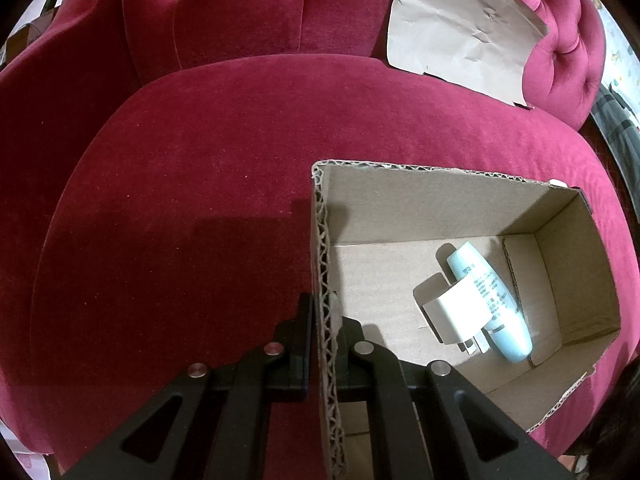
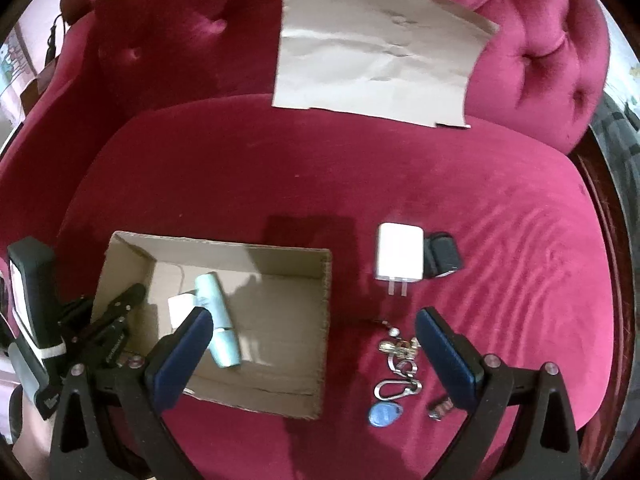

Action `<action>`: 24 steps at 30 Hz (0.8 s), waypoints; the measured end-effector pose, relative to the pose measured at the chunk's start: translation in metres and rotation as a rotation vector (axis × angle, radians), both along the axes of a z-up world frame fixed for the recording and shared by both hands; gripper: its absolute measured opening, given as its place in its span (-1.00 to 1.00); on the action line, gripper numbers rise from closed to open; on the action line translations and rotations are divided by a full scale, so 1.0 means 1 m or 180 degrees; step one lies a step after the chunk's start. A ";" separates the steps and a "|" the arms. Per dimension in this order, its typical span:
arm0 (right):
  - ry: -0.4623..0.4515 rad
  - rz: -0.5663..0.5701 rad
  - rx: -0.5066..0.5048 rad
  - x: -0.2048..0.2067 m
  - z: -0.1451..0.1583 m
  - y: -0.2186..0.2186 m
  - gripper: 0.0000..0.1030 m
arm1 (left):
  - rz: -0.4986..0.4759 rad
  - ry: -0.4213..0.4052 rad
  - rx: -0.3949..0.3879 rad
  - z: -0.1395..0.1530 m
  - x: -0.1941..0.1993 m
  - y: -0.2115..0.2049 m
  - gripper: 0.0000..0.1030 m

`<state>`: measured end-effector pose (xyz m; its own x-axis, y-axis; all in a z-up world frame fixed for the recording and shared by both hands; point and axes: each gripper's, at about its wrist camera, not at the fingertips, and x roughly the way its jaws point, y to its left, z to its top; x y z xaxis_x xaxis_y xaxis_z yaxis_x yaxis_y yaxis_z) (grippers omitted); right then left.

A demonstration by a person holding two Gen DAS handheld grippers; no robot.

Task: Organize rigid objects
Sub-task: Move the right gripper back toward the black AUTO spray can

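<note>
Cardboard box [image 2: 256, 320] sits on the red seat [image 2: 320, 184], its wall pinched in my left gripper [image 1: 322, 320]; my right gripper [image 2: 316, 332] hangs wide, empty, above the keyring [image 2: 398, 364].

Black jaws, seemingly blue-padded, silver screws

Crimson velvet with button tufting is covering the sofa [image 2: 320, 184], and a plain tan paper sheet [image 2: 376, 56] is showing pale creases. The brown corrugated cardboard box [image 2: 256, 248] is holding a pale blue tube [image 1: 490, 300] with dark print and a white charger [image 1: 456, 312]. Another white charger [image 2: 398, 254], a black case [image 2: 442, 256], silver keys [image 2: 400, 364] and a blue fob [image 2: 383, 415] are lying on the red
</note>
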<state>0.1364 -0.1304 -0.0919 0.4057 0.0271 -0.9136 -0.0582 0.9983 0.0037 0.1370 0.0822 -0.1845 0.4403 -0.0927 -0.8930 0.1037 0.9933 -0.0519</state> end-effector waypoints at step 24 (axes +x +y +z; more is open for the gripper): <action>0.0112 -0.0904 -0.0141 -0.025 -0.014 -0.117 0.99 | -0.0001 -0.0001 -0.0002 0.000 0.001 0.000 -0.89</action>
